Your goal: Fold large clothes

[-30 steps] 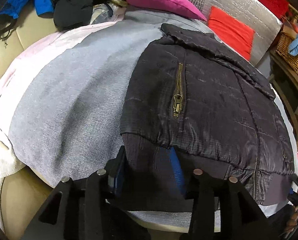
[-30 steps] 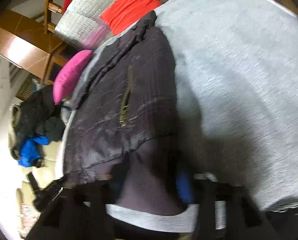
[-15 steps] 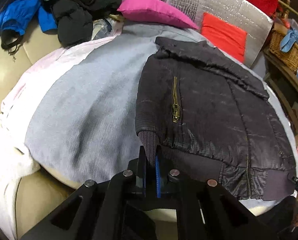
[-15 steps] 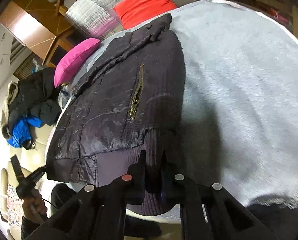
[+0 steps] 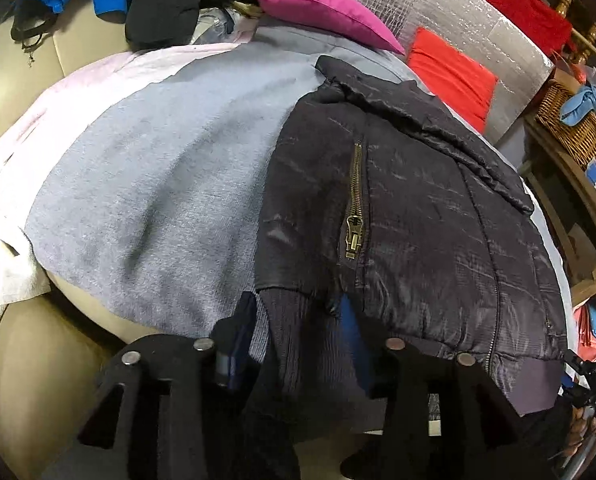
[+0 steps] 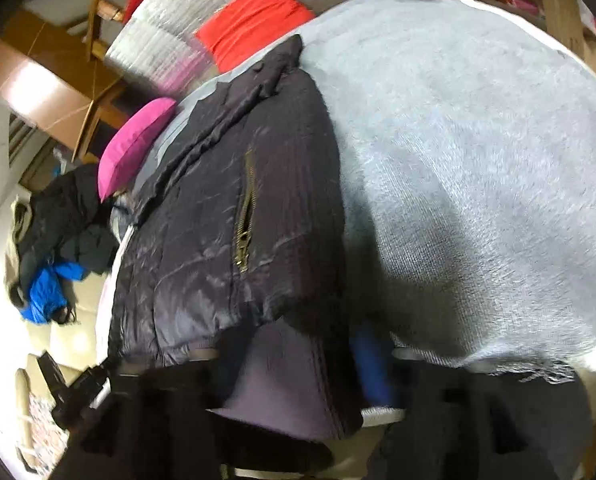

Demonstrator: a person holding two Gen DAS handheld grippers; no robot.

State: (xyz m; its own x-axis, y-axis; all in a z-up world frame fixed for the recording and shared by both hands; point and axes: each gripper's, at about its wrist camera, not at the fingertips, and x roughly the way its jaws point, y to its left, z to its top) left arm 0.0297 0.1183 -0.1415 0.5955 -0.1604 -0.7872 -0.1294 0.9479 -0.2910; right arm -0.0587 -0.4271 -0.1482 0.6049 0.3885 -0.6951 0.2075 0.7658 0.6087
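Note:
A black quilted jacket [image 5: 438,224] with brass pocket zippers lies flat on a grey blanket [image 5: 157,200]; it also shows in the right wrist view [image 6: 225,240]. My left gripper [image 5: 298,332] is open, its fingers either side of the jacket's ribbed hem corner [image 5: 293,320] at the near left. My right gripper [image 6: 302,360] is open too, its fingers straddling the ribbed hem [image 6: 285,376] at the jacket's other near corner. The right wrist view is blurred.
A pink cushion [image 5: 326,8], a red cushion [image 5: 450,72] and silver foil padding [image 5: 438,12] lie beyond the jacket. A pile of dark and blue clothes [image 5: 149,0] sits at the far left. A wicker basket [image 5: 570,120] stands on shelves at the right.
Both grippers were shut on the jacket's hem corners half a second ago; now both have opened and sit closer over the hem, which rests on the blanket.

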